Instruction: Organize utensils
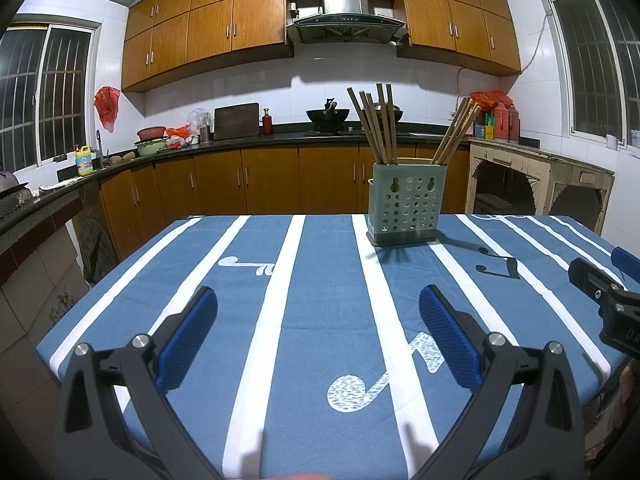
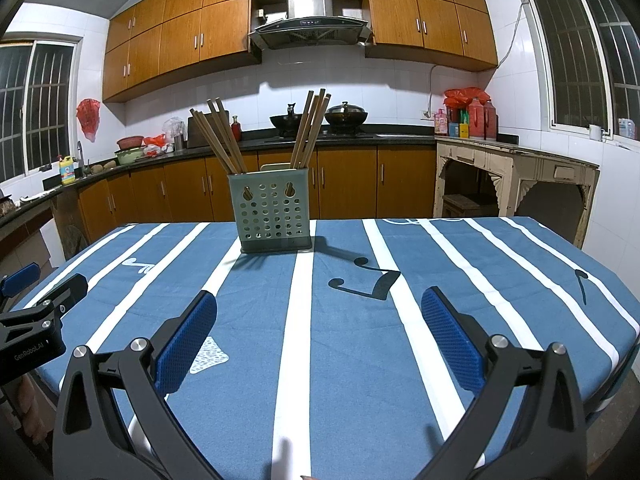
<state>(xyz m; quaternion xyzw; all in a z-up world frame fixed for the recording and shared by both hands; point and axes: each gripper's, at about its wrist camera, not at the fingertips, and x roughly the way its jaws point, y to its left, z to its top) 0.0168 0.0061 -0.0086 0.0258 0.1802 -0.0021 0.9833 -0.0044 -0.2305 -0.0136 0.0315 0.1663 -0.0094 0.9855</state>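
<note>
A grey-green perforated utensil holder [image 1: 406,204] [image 2: 274,210] stands upright on the far part of the table. Several wooden chopsticks [image 1: 378,124] [image 2: 222,134] lean out of its left side, and another bunch [image 1: 456,130] [image 2: 310,130] leans out of its right side. My left gripper [image 1: 318,300] hovers open over the near half of the table, with nothing between its blue pads. My right gripper [image 2: 320,304] is open too and empty, well short of the holder. Each gripper shows at the edge of the other's view.
The table wears a blue cloth with white stripes and music notes [image 1: 328,272] [image 2: 340,320]. Behind it run wooden kitchen cabinets and a dark counter [image 1: 240,142] with pots, bottles and a wok. A pale old side table [image 2: 516,164] stands at the right wall.
</note>
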